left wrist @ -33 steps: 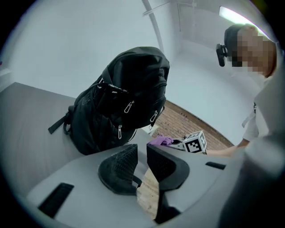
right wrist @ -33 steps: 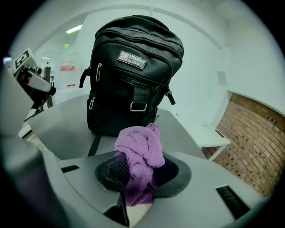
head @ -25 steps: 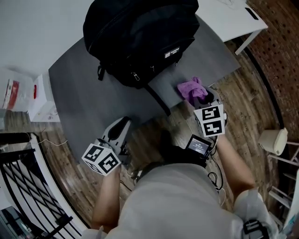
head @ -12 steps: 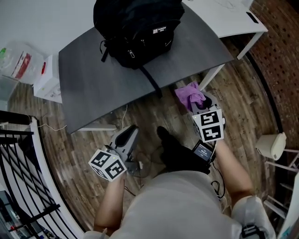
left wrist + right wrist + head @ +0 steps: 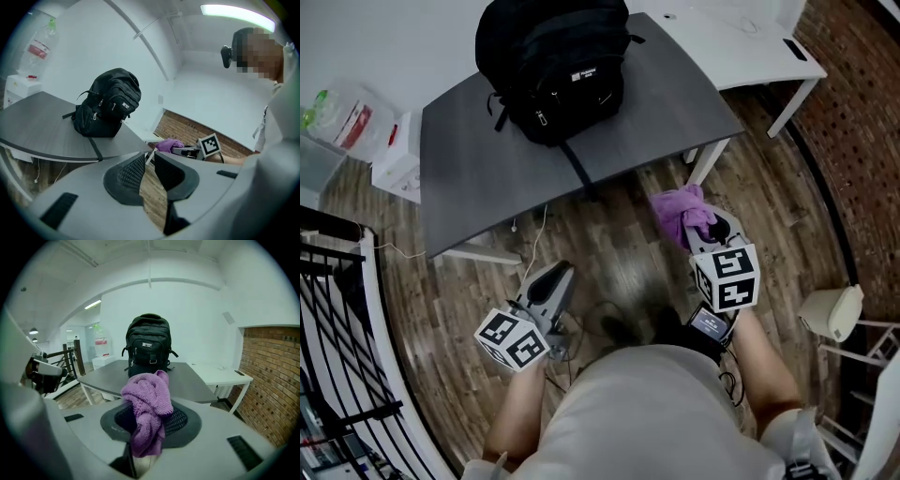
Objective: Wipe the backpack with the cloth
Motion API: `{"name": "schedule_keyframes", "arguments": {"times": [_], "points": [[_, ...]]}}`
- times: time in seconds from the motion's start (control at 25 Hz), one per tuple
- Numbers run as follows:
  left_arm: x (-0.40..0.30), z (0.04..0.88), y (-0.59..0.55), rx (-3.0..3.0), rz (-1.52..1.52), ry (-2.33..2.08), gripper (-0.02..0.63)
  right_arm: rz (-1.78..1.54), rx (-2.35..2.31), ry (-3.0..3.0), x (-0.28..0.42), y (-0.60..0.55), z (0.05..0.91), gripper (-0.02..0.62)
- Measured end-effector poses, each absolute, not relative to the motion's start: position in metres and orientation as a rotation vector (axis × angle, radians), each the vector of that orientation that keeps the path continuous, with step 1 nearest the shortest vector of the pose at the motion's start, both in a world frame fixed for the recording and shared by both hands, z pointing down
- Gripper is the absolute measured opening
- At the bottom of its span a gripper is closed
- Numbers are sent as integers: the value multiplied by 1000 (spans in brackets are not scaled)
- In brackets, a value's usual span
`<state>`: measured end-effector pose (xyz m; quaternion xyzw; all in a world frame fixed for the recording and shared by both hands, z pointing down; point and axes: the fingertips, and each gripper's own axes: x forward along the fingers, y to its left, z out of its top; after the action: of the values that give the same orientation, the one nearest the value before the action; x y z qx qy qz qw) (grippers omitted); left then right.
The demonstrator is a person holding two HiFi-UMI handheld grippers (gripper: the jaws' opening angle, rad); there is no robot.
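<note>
The backpack (image 5: 551,70) stands upright at the far end of the grey table (image 5: 487,178), around 12 o'clock in the head view. One strap (image 5: 575,167) trails from it toward 5 o'clock, as far as the near edge. It looks soft-sided and bulky, so its fabric will likely give under pressure. It may also slide or tip on the smooth top. A steadying hold at its top or on a side seam would suit better than one on the loose strap.

The cloth (image 5: 147,401) is well apart from the bag, at about 4 o'clock from it and out over the wooden floor. The right gripper (image 5: 705,228) is clenched on a bunch of it. Purple terry spills above and below the pads. It is light and limp and will fold rather than push, so wiping probably calls for pressing a broad fold flat against the bag.

The left gripper (image 5: 149,168), at 7 o'clock from the bag, has its jaws a little apart with only floor showing between them. Both grippers are off the table. A white desk (image 5: 741,37) adjoins the table at 2 o'clock.
</note>
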<state>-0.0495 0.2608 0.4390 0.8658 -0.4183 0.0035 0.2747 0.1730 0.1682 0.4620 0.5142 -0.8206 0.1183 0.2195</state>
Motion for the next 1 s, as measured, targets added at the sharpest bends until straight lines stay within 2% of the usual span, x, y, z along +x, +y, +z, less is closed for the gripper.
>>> {"name": "schedule_keyframes", "arguments": {"times": [0.6, 1.0], "points": [[60, 431, 311, 2257, -43, -1223, 48, 431, 1333, -2420, 283, 217, 433, 109], [75, 420, 334, 2322, -35, -1149, 48, 436, 1397, -2446, 285, 246, 415, 109]]}}
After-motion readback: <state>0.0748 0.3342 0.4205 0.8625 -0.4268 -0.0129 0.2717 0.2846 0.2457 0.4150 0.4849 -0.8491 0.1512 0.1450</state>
